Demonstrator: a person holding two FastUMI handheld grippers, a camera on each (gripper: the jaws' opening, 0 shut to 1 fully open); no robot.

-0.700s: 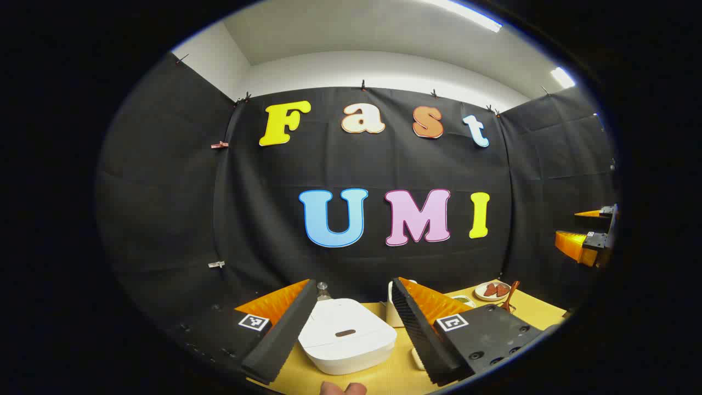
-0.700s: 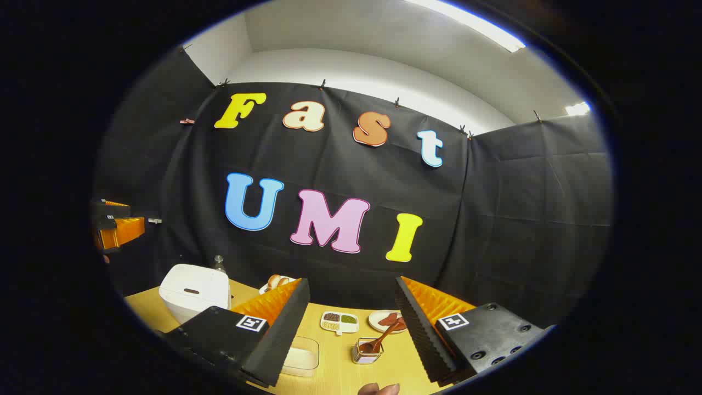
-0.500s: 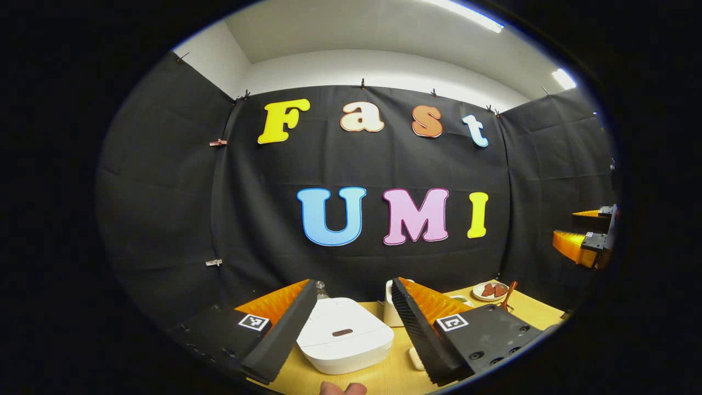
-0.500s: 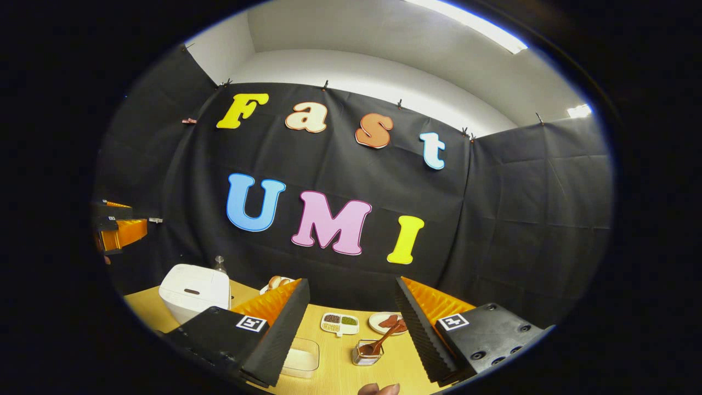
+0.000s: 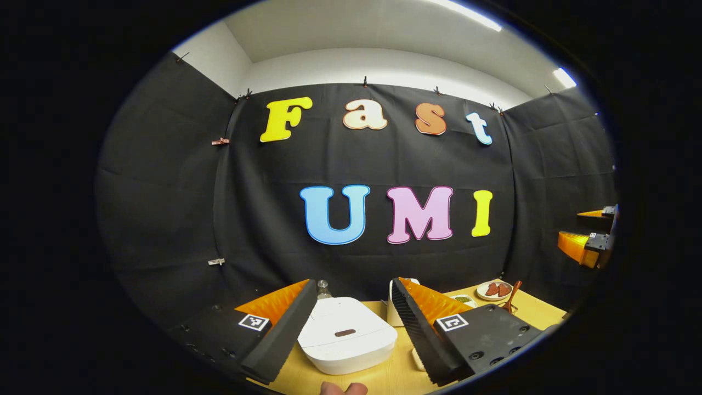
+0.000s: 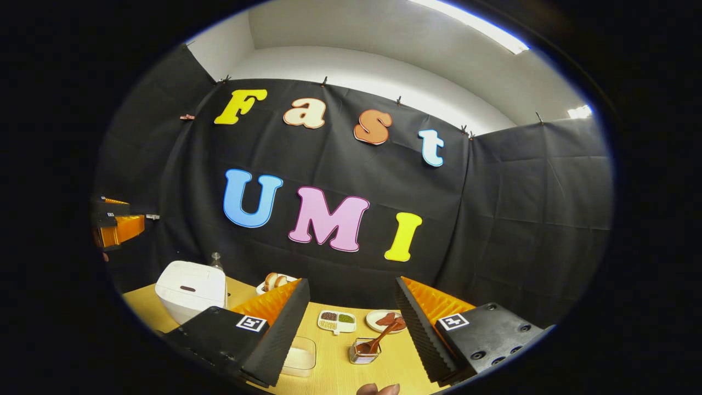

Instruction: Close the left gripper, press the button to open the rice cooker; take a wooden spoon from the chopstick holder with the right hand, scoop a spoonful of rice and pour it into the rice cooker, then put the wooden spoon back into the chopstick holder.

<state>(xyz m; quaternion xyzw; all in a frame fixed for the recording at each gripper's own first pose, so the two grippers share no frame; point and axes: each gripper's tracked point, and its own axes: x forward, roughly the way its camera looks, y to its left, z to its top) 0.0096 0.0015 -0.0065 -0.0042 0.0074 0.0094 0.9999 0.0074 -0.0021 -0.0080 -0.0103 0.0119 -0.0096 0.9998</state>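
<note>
One rice cooker (image 5: 346, 341), lid down, between my wide left tongs (image 5: 351, 329); one wooden spoon (image 6: 378, 340) in one chopstick holder (image 6: 363, 352) between my wide, empty right tongs (image 6: 351, 329).

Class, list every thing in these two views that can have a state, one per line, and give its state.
Rice cooker: lid shut, button unpressed.
Wooden spoon: standing tilted in the chopstick holder.
Clear container: open on top, on the table.
Left claw: open, above the cooker.
Right claw: open, holding nothing.

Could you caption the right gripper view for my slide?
Open right gripper above wooden spoon in chopstick holder.
</note>
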